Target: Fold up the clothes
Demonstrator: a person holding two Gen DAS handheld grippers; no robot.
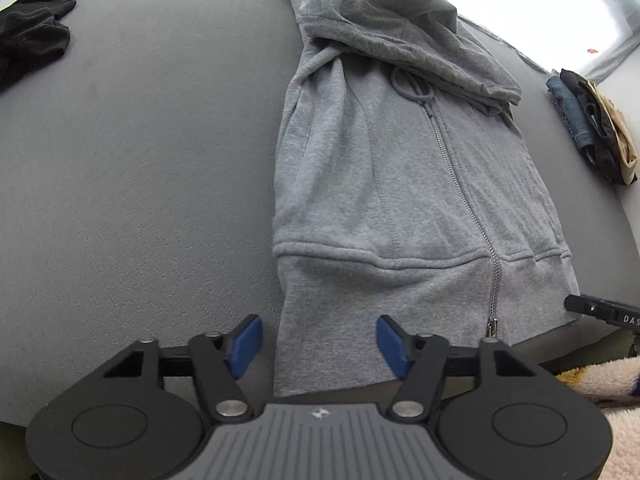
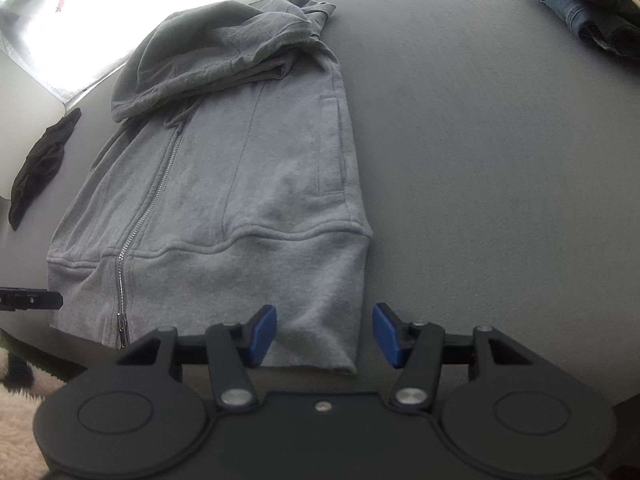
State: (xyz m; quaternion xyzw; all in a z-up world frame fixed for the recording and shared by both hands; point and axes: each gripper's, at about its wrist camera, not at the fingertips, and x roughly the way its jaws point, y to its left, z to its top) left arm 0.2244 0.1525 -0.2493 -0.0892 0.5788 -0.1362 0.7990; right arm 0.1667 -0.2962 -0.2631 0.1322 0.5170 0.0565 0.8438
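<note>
I read "DAS" on the right gripper point(image 1: 608, 312), cut off at the frame edge. My left gripper point(image 1: 318, 346) and the right one both hang spread wide, empty, at the near hem corners of the grey hoodie point(image 1: 400, 184), which lies zipped on the grey bed point(image 1: 140, 160).

1. A grey zip-up hoodie point(image 1: 384, 200) lies flat on the dark grey surface, front side up, zipper closed, waistband at the near edge.
2. Its sides are folded in, leaving a narrow, long shape.
3. The hood point(image 2: 212, 60) is folded down over the chest at the far end, drawstrings showing just beneath it.
</note>
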